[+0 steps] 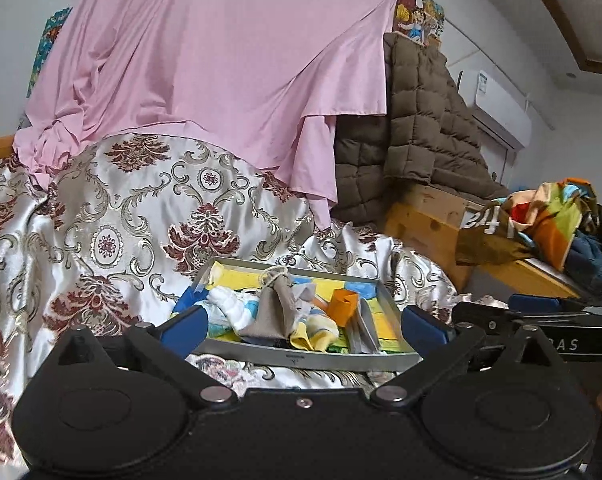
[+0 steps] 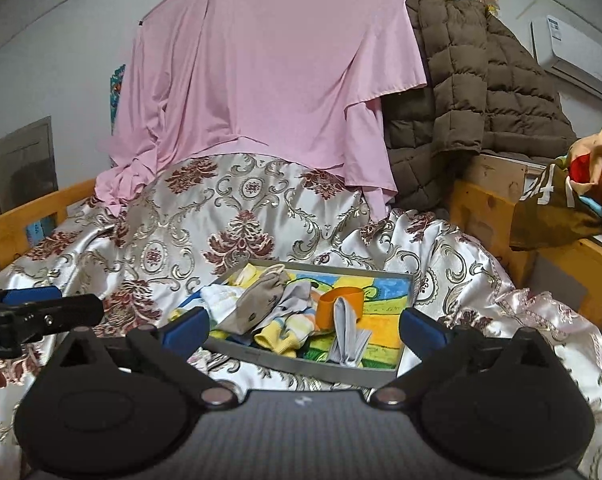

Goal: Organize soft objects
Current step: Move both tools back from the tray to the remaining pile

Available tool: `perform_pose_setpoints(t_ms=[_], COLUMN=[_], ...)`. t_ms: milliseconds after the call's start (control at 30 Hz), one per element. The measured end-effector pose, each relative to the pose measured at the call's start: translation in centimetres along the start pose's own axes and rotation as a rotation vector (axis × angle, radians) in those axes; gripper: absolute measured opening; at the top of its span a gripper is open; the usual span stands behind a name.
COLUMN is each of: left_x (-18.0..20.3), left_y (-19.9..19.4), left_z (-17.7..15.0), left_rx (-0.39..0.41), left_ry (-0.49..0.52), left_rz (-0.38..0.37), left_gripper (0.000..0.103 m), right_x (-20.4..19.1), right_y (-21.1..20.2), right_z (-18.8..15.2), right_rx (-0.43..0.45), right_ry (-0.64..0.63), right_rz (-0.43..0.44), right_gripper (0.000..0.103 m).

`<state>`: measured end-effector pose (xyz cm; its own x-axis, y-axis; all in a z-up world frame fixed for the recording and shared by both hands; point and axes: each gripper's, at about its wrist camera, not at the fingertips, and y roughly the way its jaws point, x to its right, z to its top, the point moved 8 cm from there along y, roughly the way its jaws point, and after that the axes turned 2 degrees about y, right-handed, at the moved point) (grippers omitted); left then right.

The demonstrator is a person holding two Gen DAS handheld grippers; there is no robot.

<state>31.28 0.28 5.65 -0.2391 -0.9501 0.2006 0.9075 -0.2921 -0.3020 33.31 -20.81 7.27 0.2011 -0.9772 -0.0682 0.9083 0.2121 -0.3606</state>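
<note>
A grey tray (image 1: pixel 309 361) (image 2: pixel 301 364) with a colourful picture bottom lies on the patterned satin bedspread. In it lie a grey drawstring pouch (image 1: pixel 275 312) (image 2: pixel 257 308), a white and blue cloth (image 1: pixel 233 306) (image 2: pixel 221 296), a yellow sock (image 1: pixel 315 336) (image 2: pixel 279 338), an orange band (image 1: pixel 343 304) (image 2: pixel 339 306) and a folded grey cloth (image 1: pixel 365 328) (image 2: pixel 347 336). My left gripper (image 1: pixel 304 324) is open and empty just before the tray. My right gripper (image 2: pixel 304 326) is open and empty, also just before the tray. The right gripper shows at the right of the left wrist view (image 1: pixel 541 320).
The satin bedspread (image 1: pixel 113 232) (image 2: pixel 181 216) covers a mound behind the tray. A pink sheet (image 1: pixel 205 60) (image 2: pixel 269 72) and a brown quilted coat (image 1: pixel 425 120) (image 2: pixel 477 92) hang behind. A wooden frame (image 1: pixel 425 224) (image 2: pixel 485 208) with colourful clothes (image 1: pixel 541 216) stands at the right.
</note>
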Motion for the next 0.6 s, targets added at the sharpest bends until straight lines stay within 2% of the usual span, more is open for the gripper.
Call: perform_pose_setpoints(t_ms=[133,300,600], left_x=[0.9,2.0,4.3], left_y=[-2.4,-5.3,-8.2], left_z=[-0.4,-1.6,-5.2], left_rx=[0.014,0.038,0.003], left_ry=[0.017,0.025,0.071], left_rz=[0.013,0.076,0.099], left_gripper=[0.102,0.102,0.102], right_x=[-0.1,0.2,1.7], right_y=[-2.3,-5.3,-9.3], right_z=[-0.4,-1.6,-6.1], right_rx=[0.015,0.032,0.039], right_ry=[0.015,0.043,0.113], right_rz=[0.016,0.02,-0.042], right_gripper=[0.103,0.103,0.103])
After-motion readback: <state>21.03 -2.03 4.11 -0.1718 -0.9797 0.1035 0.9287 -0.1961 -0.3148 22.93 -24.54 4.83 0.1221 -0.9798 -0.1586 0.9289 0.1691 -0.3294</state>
